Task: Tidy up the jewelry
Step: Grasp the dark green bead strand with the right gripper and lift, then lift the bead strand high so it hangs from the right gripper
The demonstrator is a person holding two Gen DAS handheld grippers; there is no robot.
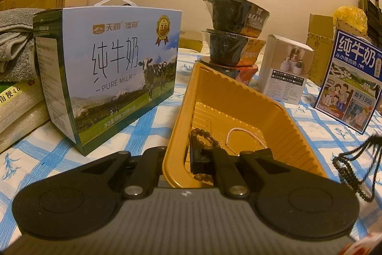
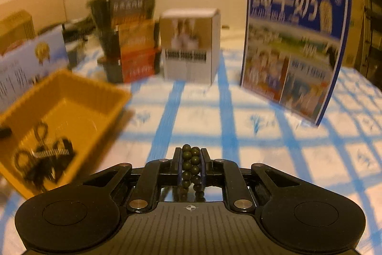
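Right gripper [image 2: 190,160]: jaws nearly closed, pinching a doubled strand of dark green beads [image 2: 191,167]; it sits over the blue-checked tablecloth [image 2: 262,135], outside the tray. From the left wrist view a dark beaded strand [image 1: 351,173] dangles at the right edge, probably the same one.

Left gripper [image 1: 185,159]: jaws spread, straddling the near wall of the yellow tray [image 1: 298,133], one finger inside. Whether it is pinching the wall, cannot tell.

In the tray: brown bead bracelet [image 1: 203,138], pale pink chain [image 1: 238,133].

Behind: milk carton [image 1: 114,73], stacked black bowls [image 1: 231,32], white box [image 1: 284,68], second milk carton [image 1: 351,78].

Risks: hanging loop snags the tray rim or left finger during transfer; pinch on round beads is shallow, so the strand could slip; tray may skid if unbraced.
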